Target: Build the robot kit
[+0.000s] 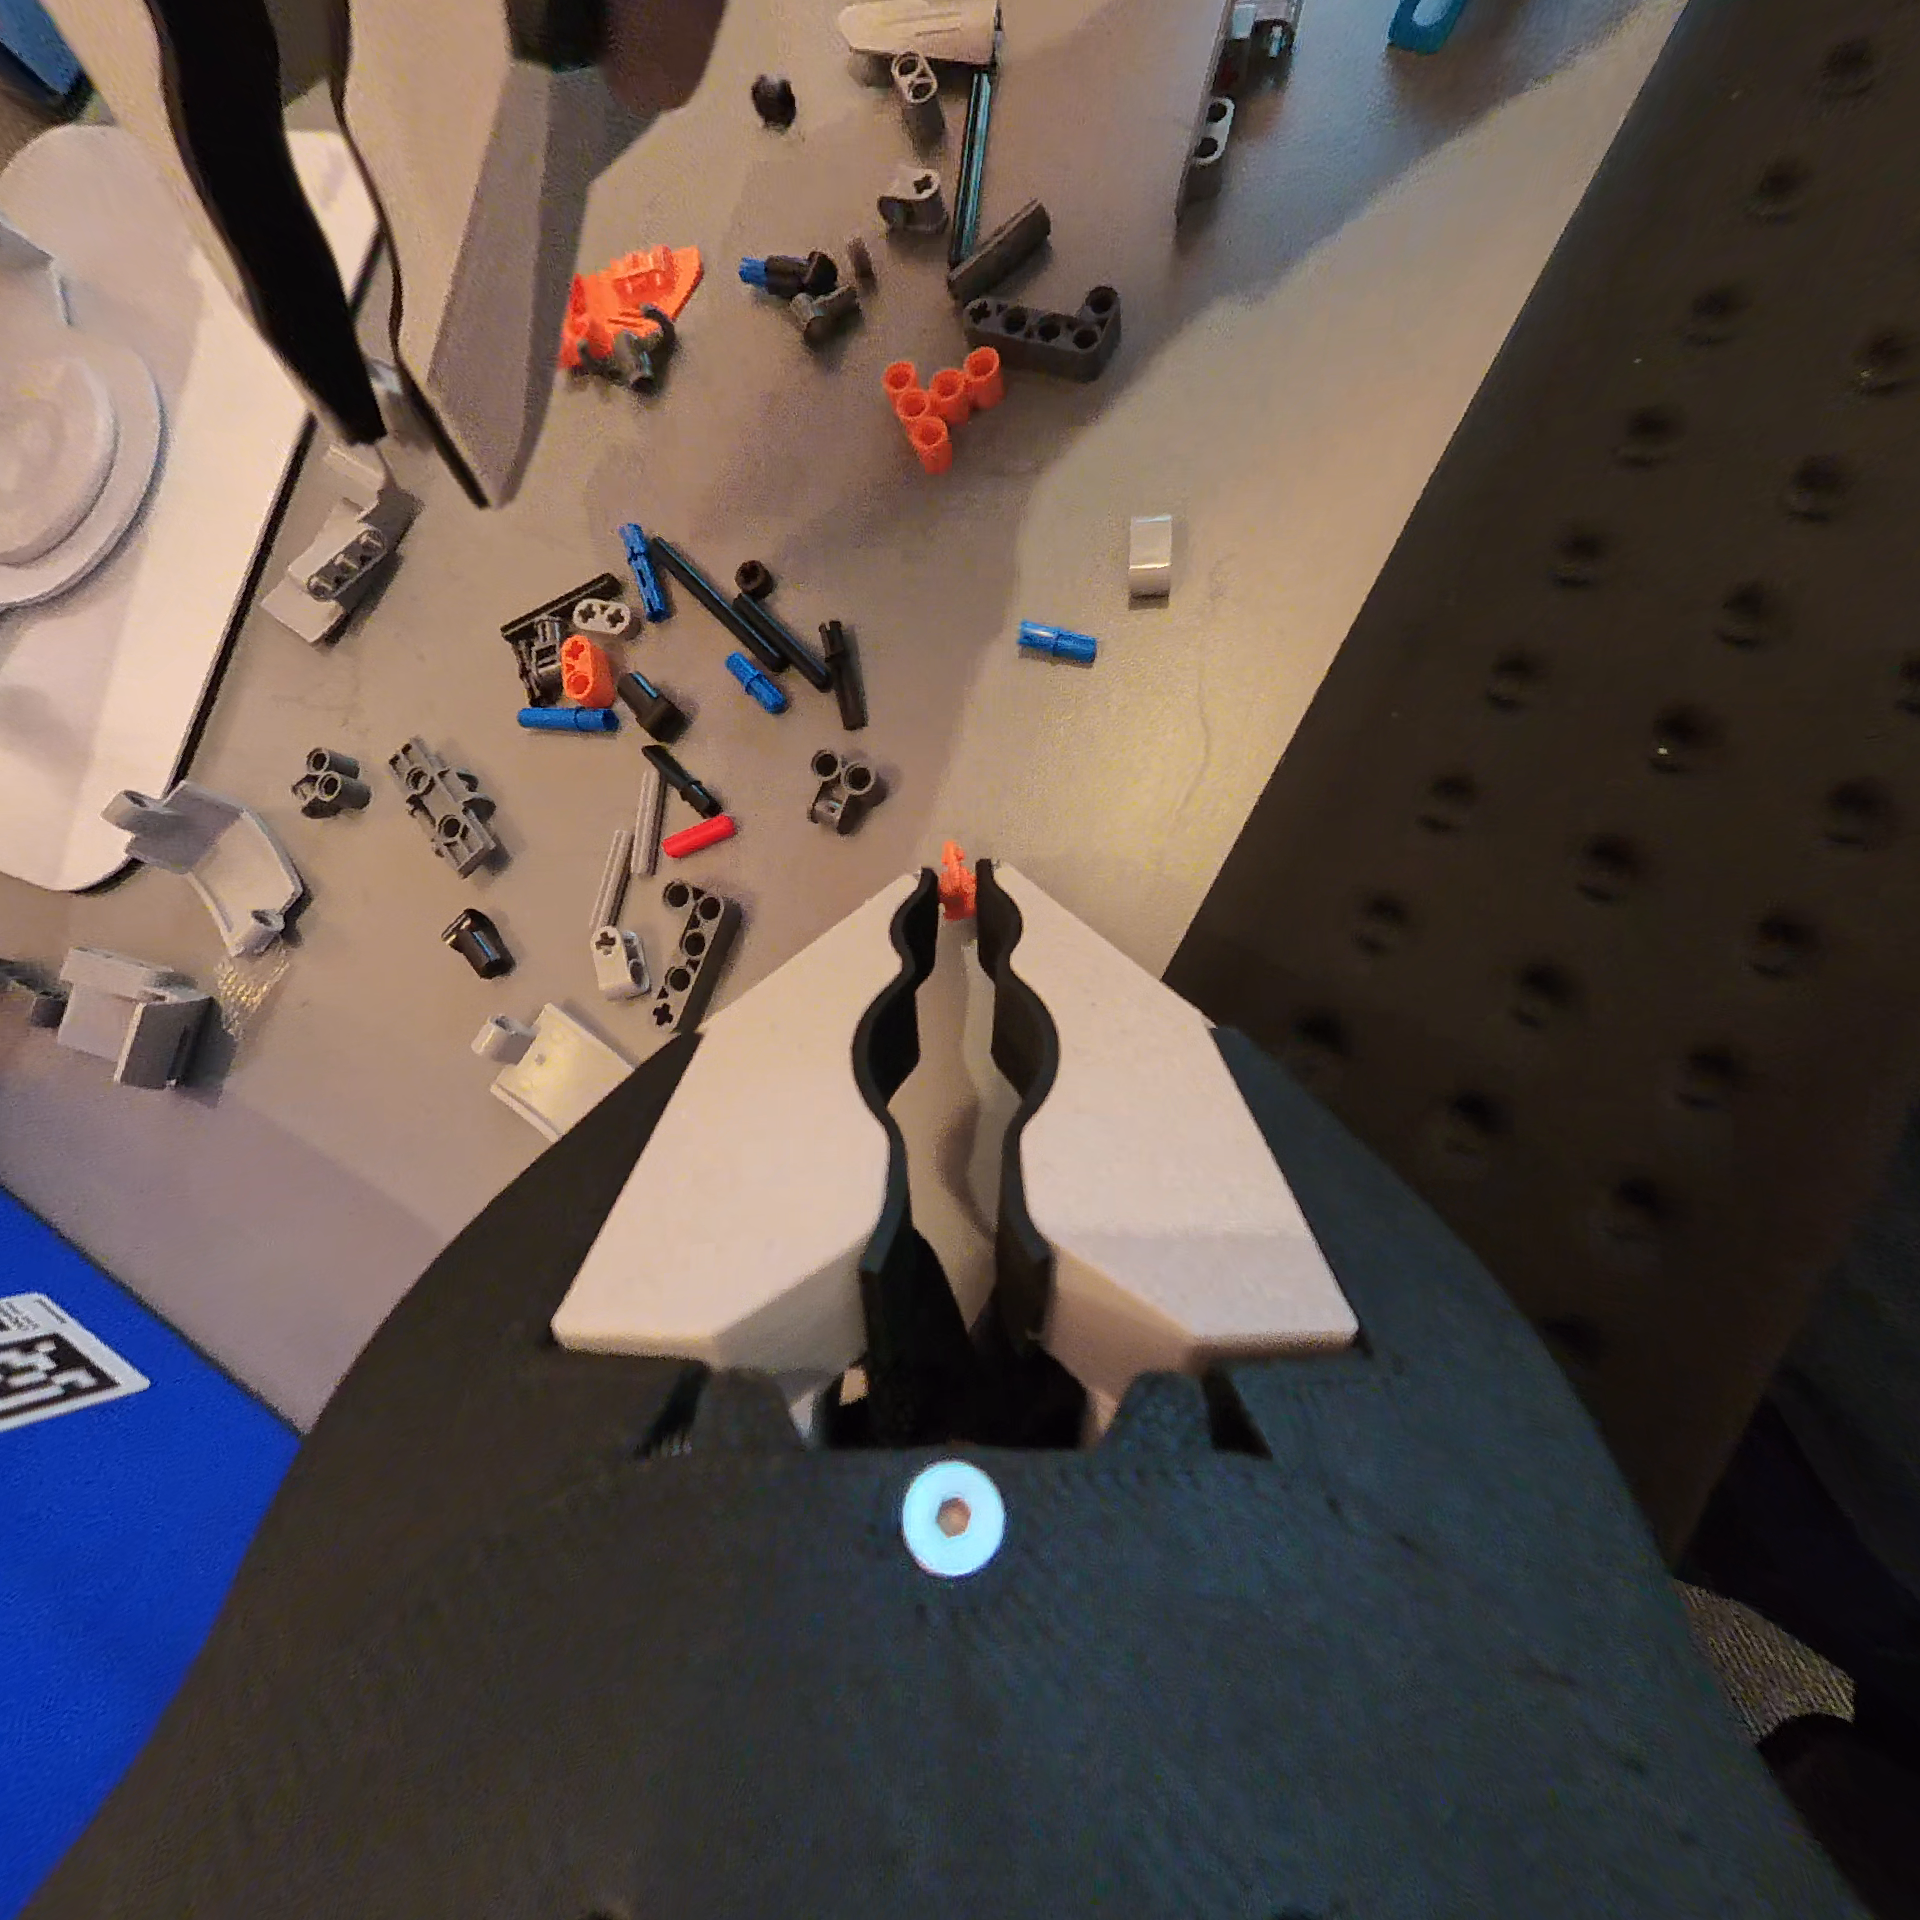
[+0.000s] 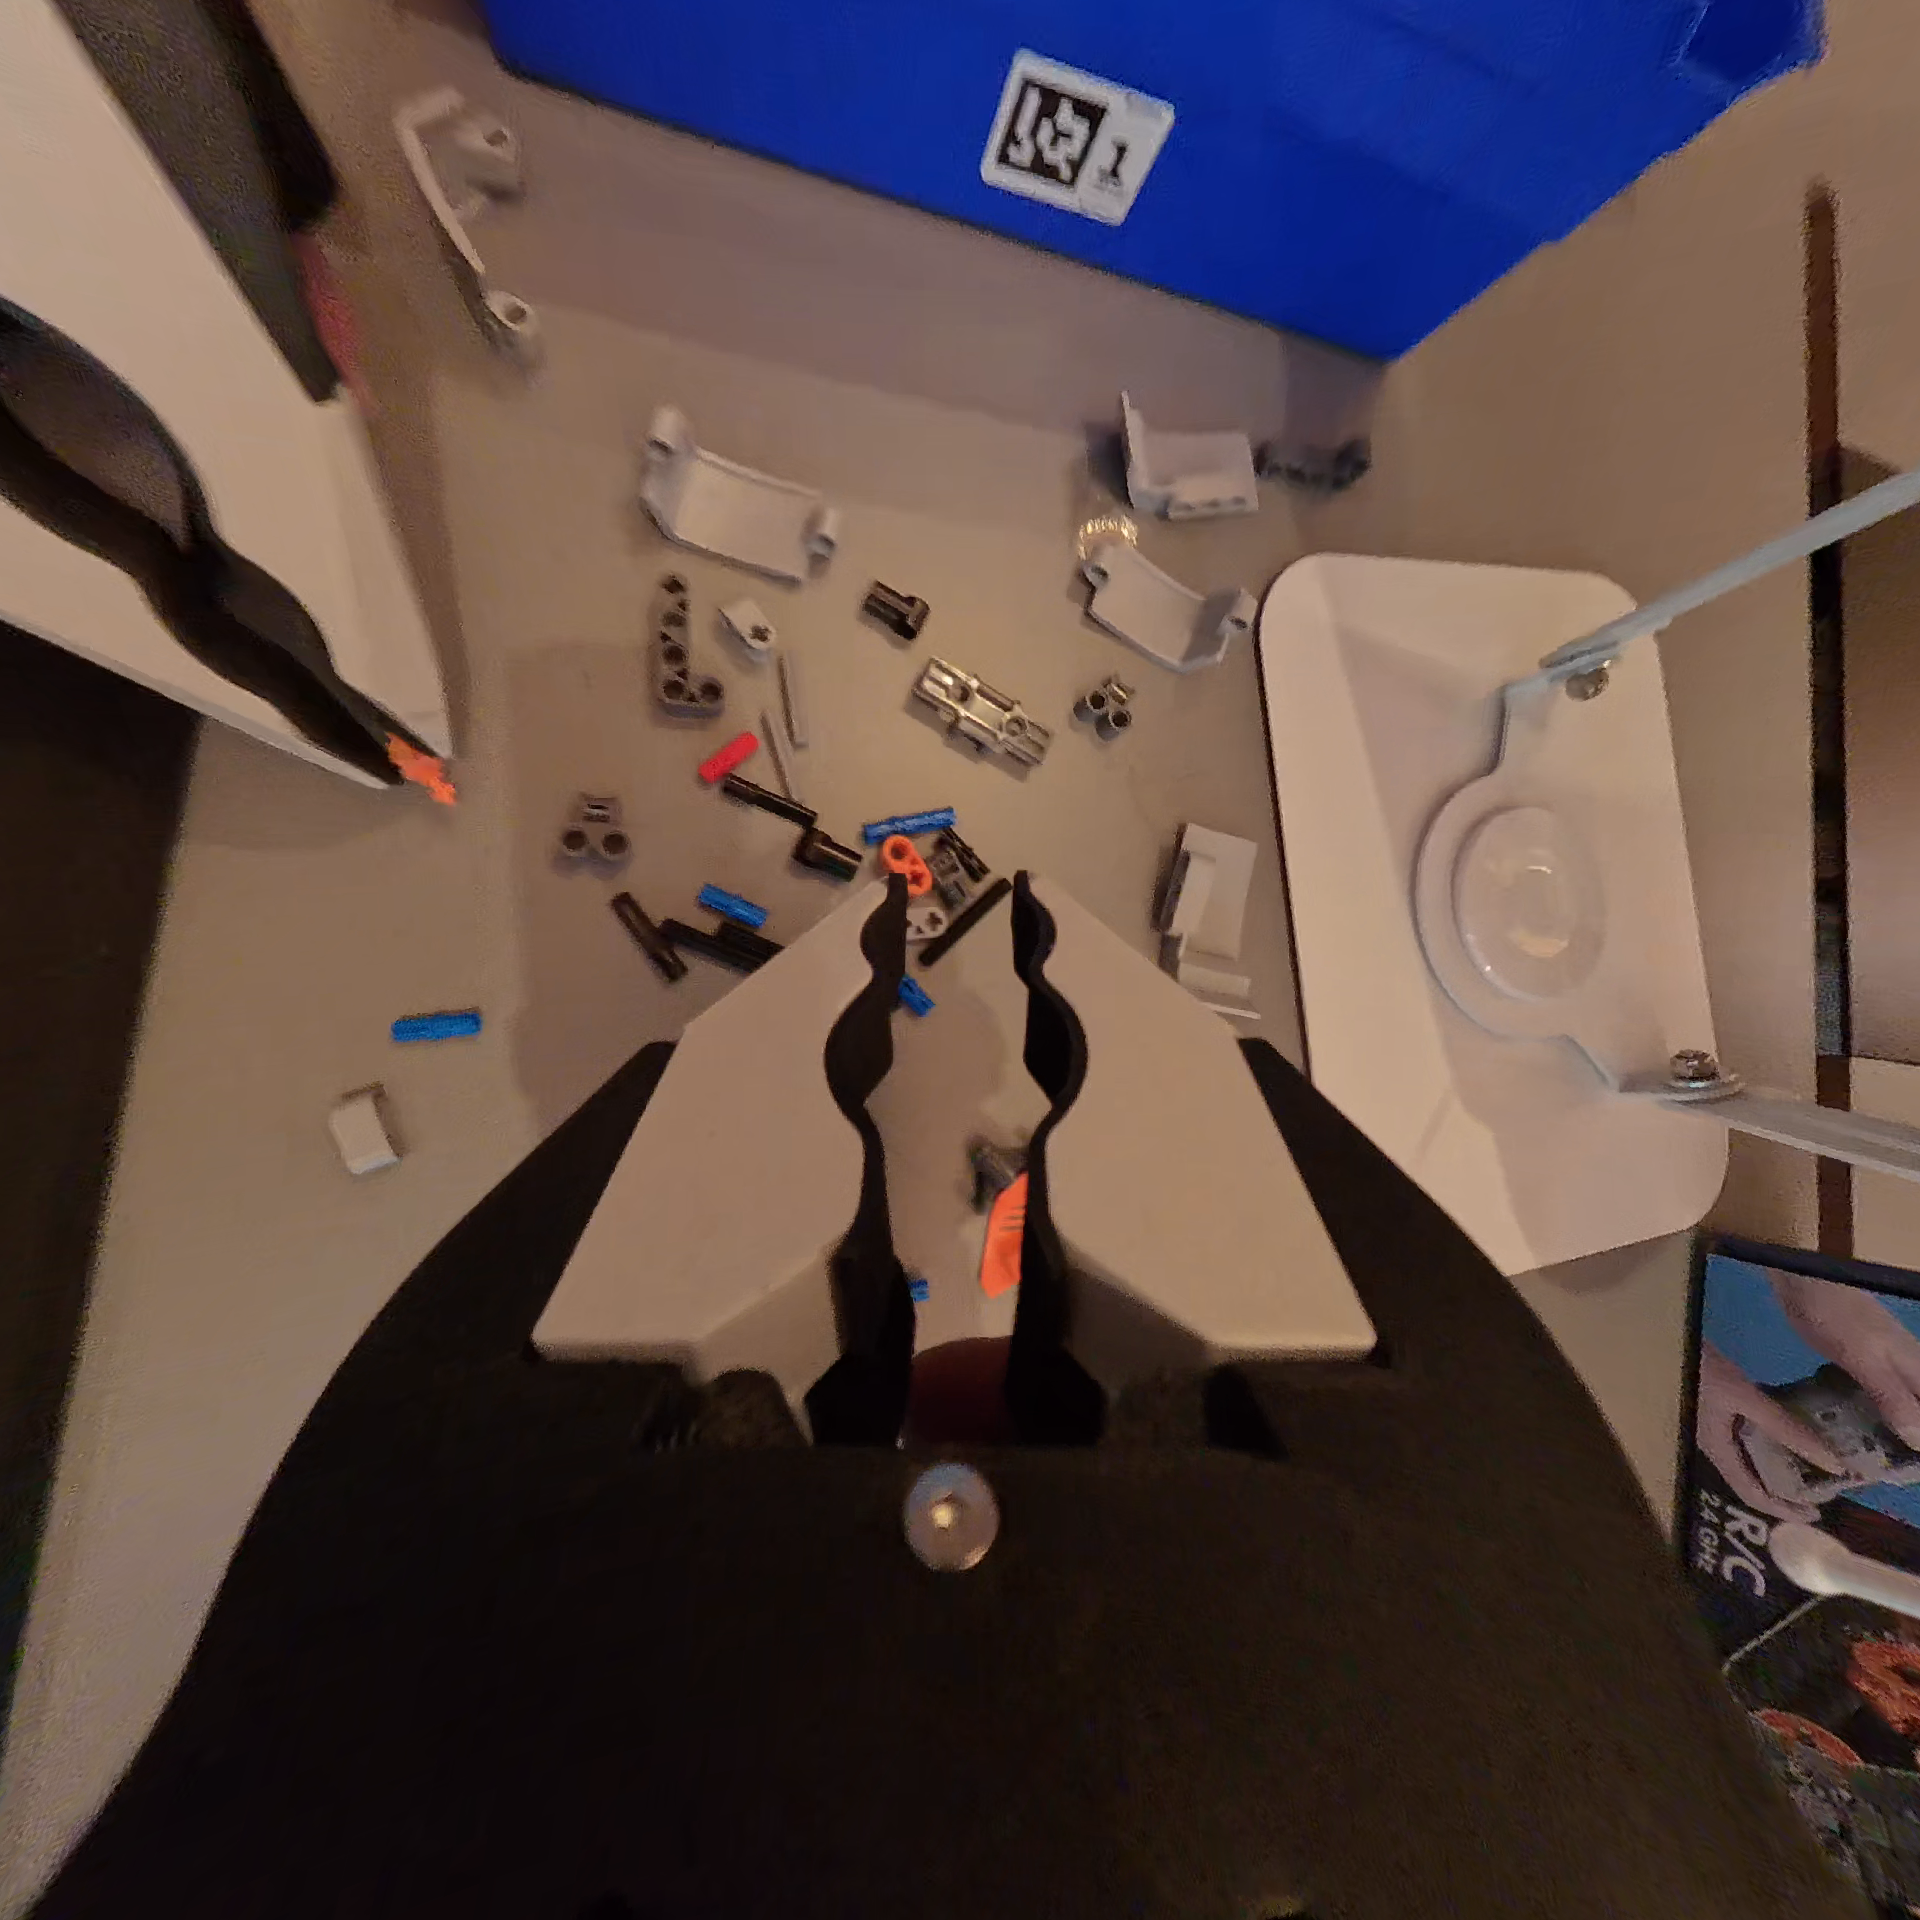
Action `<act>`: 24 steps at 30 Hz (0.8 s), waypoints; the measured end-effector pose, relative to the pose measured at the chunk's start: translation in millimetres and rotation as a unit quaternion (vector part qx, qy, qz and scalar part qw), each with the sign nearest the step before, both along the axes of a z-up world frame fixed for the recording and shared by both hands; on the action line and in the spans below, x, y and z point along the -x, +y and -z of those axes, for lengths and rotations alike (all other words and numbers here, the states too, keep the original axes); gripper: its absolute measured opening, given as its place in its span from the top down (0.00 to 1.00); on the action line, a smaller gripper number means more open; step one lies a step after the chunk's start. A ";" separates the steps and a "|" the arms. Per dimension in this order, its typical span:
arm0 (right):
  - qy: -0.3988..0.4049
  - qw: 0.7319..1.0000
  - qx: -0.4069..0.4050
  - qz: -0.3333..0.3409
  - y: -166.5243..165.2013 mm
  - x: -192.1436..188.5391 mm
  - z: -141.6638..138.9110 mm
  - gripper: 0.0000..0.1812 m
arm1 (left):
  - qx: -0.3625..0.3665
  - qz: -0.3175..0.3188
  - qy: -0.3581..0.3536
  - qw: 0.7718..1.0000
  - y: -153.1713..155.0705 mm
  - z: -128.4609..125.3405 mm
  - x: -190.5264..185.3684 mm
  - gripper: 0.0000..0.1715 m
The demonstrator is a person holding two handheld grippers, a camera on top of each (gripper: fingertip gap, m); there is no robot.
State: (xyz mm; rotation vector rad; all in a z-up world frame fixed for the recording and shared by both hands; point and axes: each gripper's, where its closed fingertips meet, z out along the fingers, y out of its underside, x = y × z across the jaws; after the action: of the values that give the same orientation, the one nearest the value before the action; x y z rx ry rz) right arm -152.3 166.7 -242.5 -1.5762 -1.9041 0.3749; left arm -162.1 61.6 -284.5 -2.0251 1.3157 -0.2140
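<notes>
— Two grippers are in your hands; how does each one stand?

— Your left gripper (image 1: 952, 879) is closed on a small orange piece (image 1: 956, 891). Only its end shows past the fingertips, so I cannot say which kind of part it is. You hold it in the air above the grey table (image 1: 1101, 748), beside the black perforated board (image 1: 1662, 727) and apart from the loose parts.

— And the right one?

— Your right gripper (image 2: 961, 883) has its fingers apart and nothing between the pads. It hangs over the middle heap of building parts. The orange two-hole connector (image 2: 906, 854) lies just at the tip of one finger; I cannot tell if it touches. A thin black axle (image 2: 968, 923) and a small light grey connector (image 2: 928, 921) lie in the gap between the tips.

— What is around this heap?

— Several blue pins, a red pin (image 2: 727, 756), dark grey beams and curved light grey panels are scattered on the table. The blue bin (image 2: 1351, 229) with a square marker stands beyond them, and the white tray (image 2: 1340, 790) is just beside the right finger. A printed booklet (image 2: 1818, 1455) lies at the near edge.
</notes>
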 end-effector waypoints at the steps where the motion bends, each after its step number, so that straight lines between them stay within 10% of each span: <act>1: -0.010 1.000 0.007 0.001 4.2 -0.5 2.3 0.91 | -0.002 -0.001 -0.001 1.000 0.1 -0.3 0.7 0.97; 24: -0.092 0.988 0.112 -0.058 -4.3 1.2 51.7 0.94 | -0.008 0.014 -0.006 1.000 1.8 1.9 -1.0 0.97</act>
State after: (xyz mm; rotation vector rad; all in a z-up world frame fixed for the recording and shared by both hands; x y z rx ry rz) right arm -153.5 162.4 -294.2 -1.6966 -2.1645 0.5247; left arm -161.1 63.3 -286.4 -1.9911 1.3342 -0.2279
